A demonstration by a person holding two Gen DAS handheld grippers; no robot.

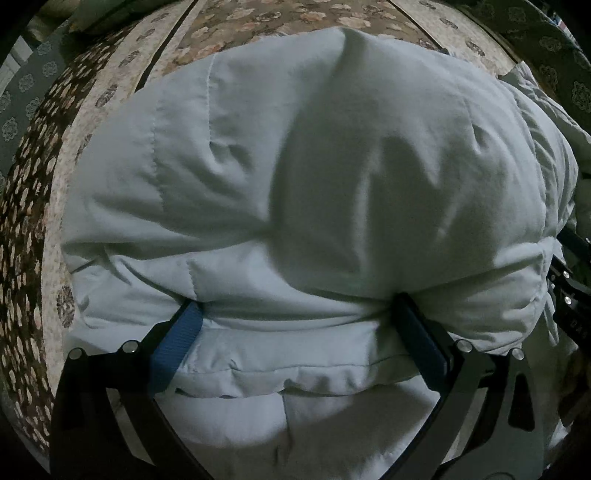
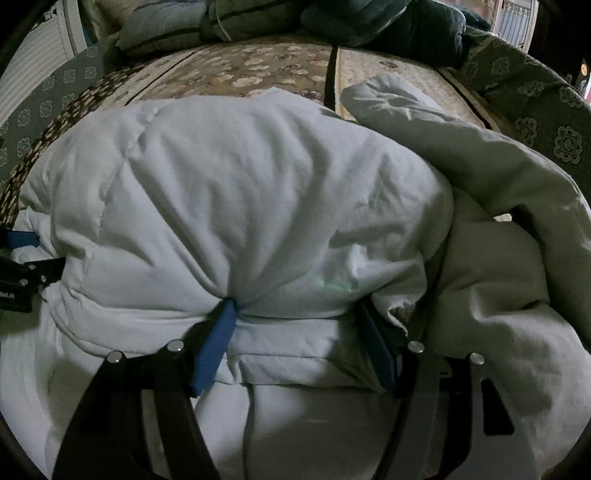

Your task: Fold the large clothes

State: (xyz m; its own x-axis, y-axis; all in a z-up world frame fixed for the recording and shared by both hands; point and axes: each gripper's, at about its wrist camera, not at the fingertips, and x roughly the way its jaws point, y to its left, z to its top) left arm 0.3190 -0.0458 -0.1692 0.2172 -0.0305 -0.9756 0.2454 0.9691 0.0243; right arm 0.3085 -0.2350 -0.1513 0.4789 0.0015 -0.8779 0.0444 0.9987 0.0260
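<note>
A large pale-blue padded garment (image 1: pixel 314 192) lies bunched and folded over on a floral mattress. My left gripper (image 1: pixel 295 306) has its blue-padded fingers (image 1: pixel 177 343) spread wide around a thick fold of the garment's near edge, pressing into it. My right gripper (image 2: pixel 299 306) likewise straddles a thick fold of the same garment (image 2: pixel 240 192), its blue fingers (image 2: pixel 214 347) sunk into the padding. Fingertips are partly hidden by fabric. A sleeve or loose flap (image 2: pixel 480 177) rises at the right. The left gripper also shows at the right wrist view's left edge (image 2: pixel 22 258).
The floral mattress (image 1: pixel 258 18) stretches beyond the garment, with a patterned grey-green bed border (image 2: pixel 535 103) at its sides. Pillows and dark bedding (image 2: pixel 332 22) lie at the far end. The right gripper's body (image 1: pixel 569 280) sits at the left view's right edge.
</note>
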